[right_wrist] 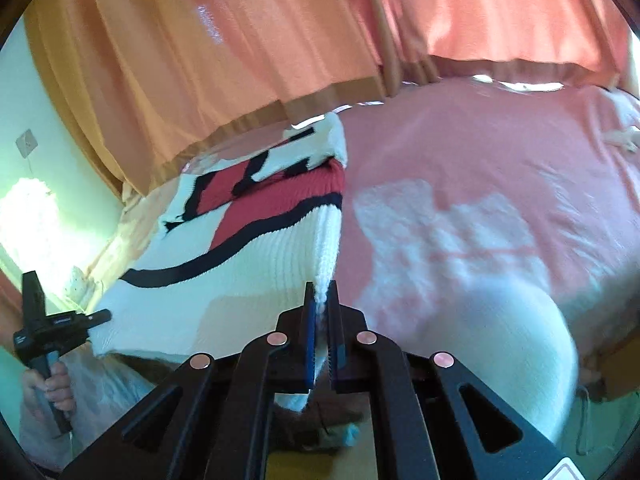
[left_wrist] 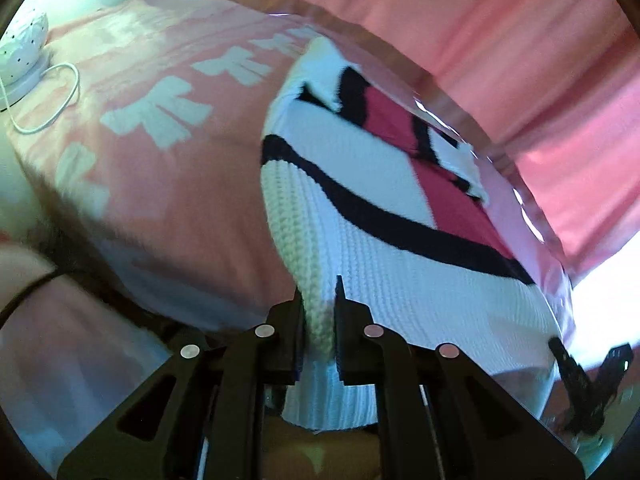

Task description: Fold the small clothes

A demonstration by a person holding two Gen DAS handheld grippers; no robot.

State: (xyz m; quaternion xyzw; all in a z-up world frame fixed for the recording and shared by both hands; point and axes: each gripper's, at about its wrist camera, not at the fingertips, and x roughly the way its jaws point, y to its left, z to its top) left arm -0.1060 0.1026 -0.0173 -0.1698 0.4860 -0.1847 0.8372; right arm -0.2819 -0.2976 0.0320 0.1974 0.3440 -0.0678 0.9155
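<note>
A white knitted sweater [left_wrist: 372, 208] with black lines and red blocks lies spread over the pink bed cover [left_wrist: 168, 184], its near hem lifted off the bed. My left gripper [left_wrist: 318, 300] is shut on one corner of that white ribbed hem. My right gripper [right_wrist: 320, 304] is shut on the other corner of the sweater [right_wrist: 248, 248]. The left gripper also shows in the right wrist view [right_wrist: 60, 324], held by a hand at the sweater's far corner. The right gripper shows in the left wrist view [left_wrist: 588, 380] at the lower right.
The bed cover [right_wrist: 480, 184] is pink with white patterns. Pink-orange curtains [right_wrist: 280, 40] hang close behind the bed. A white dotted lamp [left_wrist: 24, 48] with a white cable sits at the bed's left. A pale pillow [right_wrist: 520, 340] bulges at the near right.
</note>
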